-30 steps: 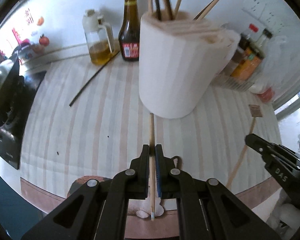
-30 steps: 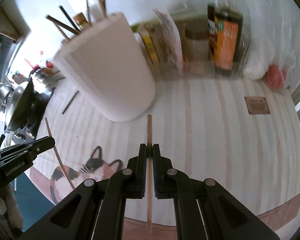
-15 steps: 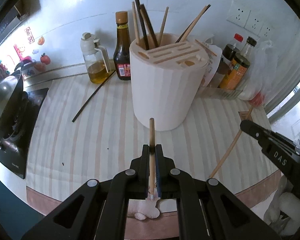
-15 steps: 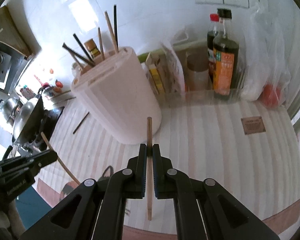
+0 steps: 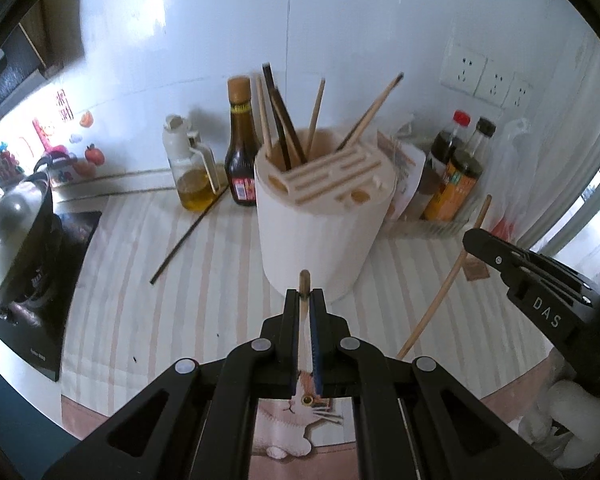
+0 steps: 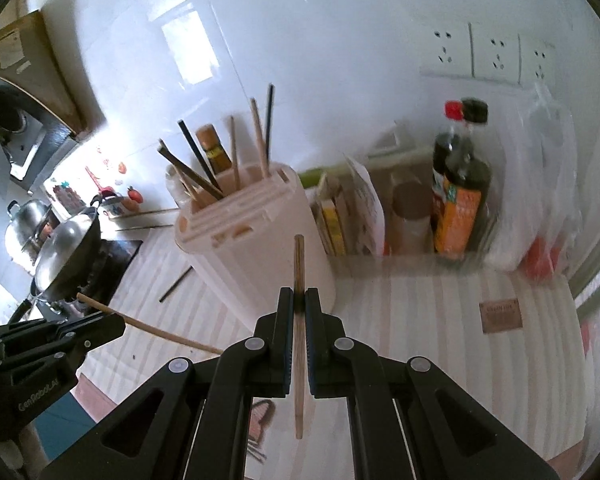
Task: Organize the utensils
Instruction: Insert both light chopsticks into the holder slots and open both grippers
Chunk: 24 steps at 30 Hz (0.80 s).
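A white slotted utensil holder (image 5: 320,216) stands on the striped counter with several chopsticks upright in it; it also shows in the right wrist view (image 6: 256,240). My left gripper (image 5: 305,300) is shut on a wooden chopstick (image 5: 304,284), held above the counter in front of the holder. My right gripper (image 6: 299,300) is shut on another wooden chopstick (image 6: 299,264), to the right of the holder. That chopstick shows in the left wrist view (image 5: 444,280). The left one shows in the right wrist view (image 6: 152,328).
A black chopstick (image 5: 188,236) lies on the counter left of the holder. An oil jug (image 5: 190,168) and a sauce bottle (image 5: 242,148) stand behind it. Bottles (image 6: 460,184) and packets sit by the wall at right. A wok (image 5: 12,224) sits on the stove at left.
Both grippers have risen away from the counter, each with its chopstick. The holder's slotted top has come into view from above.
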Motion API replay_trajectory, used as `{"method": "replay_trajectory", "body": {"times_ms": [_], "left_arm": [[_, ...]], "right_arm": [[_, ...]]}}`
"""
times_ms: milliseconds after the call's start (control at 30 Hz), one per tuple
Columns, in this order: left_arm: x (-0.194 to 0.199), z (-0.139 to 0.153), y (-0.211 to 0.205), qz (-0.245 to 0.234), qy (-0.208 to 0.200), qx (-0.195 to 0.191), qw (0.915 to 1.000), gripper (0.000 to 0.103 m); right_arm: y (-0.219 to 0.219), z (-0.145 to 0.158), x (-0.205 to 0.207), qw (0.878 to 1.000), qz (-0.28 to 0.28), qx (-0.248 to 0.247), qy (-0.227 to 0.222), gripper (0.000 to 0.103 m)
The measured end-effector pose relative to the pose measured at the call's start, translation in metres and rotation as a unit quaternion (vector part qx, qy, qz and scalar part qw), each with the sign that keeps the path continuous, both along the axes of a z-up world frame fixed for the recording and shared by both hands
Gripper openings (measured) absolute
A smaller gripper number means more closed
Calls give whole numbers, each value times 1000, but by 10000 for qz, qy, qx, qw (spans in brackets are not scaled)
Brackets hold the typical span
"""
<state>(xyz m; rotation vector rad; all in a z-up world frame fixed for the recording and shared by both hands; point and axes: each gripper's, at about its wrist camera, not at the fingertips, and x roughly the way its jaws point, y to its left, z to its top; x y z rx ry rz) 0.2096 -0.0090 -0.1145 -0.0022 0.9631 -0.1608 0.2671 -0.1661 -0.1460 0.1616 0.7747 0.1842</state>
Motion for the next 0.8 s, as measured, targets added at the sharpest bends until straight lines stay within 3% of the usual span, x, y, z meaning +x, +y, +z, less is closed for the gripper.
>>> {"method": "replay_trajectory", "body": {"times_ms": [467, 800], "left_arm": [[6, 75, 1, -89, -495, -249, 9984, 2], [13, 139, -6, -181, -1090, -370, 9932, 2]], "right_arm": [[8, 82, 24, 9977, 385, 289, -482, 5], [12, 158, 48, 9934, 540, 314, -960, 5]]}}
